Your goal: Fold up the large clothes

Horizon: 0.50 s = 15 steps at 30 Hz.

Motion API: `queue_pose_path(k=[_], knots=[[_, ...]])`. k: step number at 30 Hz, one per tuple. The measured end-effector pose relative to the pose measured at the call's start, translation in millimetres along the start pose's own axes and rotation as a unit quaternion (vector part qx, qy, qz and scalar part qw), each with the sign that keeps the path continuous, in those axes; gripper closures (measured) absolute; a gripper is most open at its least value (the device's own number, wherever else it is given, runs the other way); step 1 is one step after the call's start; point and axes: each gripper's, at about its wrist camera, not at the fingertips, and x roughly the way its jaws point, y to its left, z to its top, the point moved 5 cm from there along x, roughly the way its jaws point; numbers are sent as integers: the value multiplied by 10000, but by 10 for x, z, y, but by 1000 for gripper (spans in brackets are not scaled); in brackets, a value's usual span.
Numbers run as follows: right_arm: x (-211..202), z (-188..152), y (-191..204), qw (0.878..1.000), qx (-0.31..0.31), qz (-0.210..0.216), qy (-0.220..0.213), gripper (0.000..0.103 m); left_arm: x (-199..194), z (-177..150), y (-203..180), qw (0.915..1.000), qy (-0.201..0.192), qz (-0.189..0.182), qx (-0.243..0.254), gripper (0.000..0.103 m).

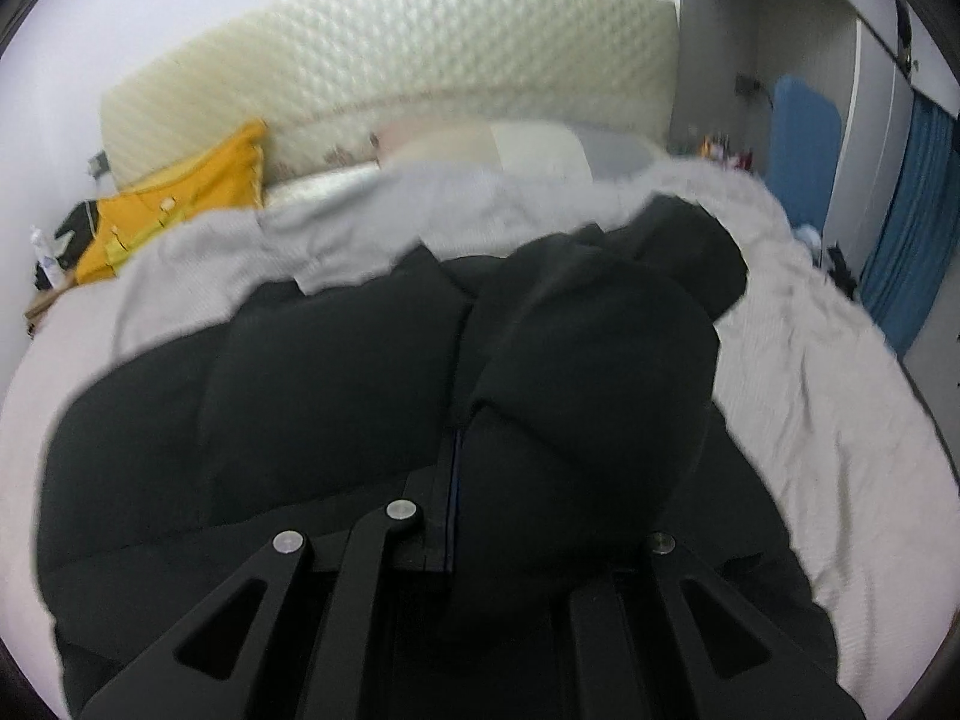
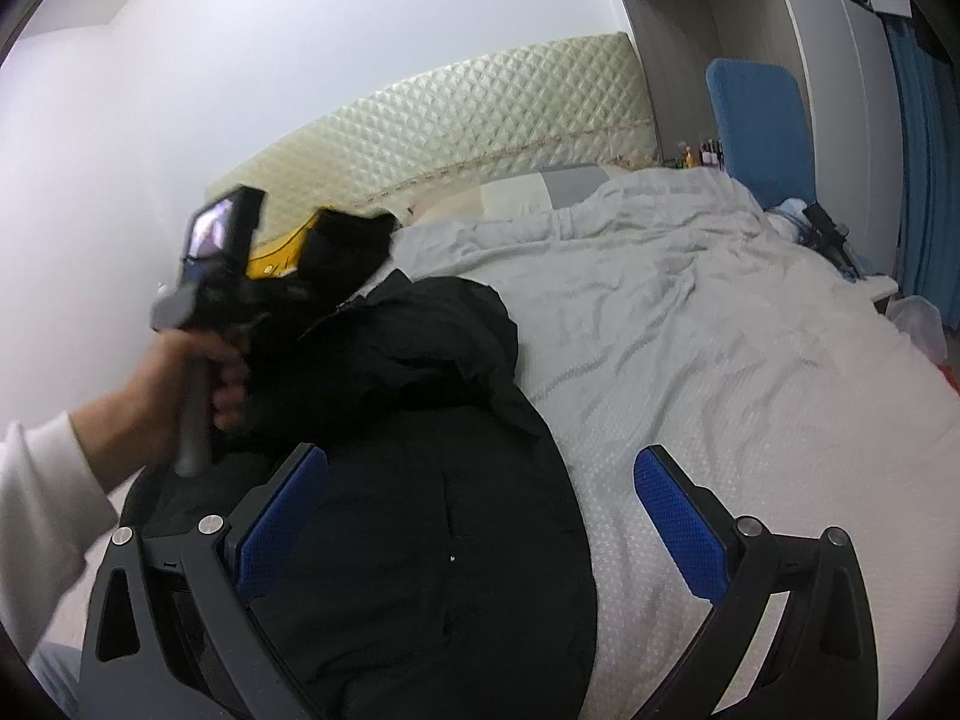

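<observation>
While my left gripper is pinched together on a fold of the black jacket, my right gripper hangs wide apart with nothing between its blue pads. Left wrist view: both fingers are nearly buried in dark fabric, only a thin blue pad edge shows at centre, and a bulge of jacket hangs over the right-side finger at 3 o'clock of it. Jacket lies on the bed, covering the lower half of that view, with a lobe reaching up toward 1 o'clock. Motion blur is heavy here. Right wrist view: jacket runs from 6 o'clock up to about 10 o'clock, crumpled and lumpy at its upper end, a seam or zip line visible near the middle. My left-side pad sits over the jacket, the right-side pad over bare grey sheet; contact with either I cannot tell. My left hand, white sleeve, grips the other tool's handle at 9 o'clock, with jacket cloth lifted at its tip, blurred. Quilted headboard at 12 o'clock, yellow bag at 10 o'clock in the left view, blue board at 1 o'clock against the wardrobe.
</observation>
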Motion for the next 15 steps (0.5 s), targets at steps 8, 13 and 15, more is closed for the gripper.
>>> queue_pose_path(k=[8,13,15], knots=[[298,-78,-97,9997,54,-65,246,0,199,-63,144,9997,239,-45,72,92],[307,-59,-30,9998,-55,-24,199,0,-33,-6,183,9999,140,-16,61,89],[279,-38,8,9998,-144,-32,145,0,-221,-21,178,9999,-11,20,126,61]])
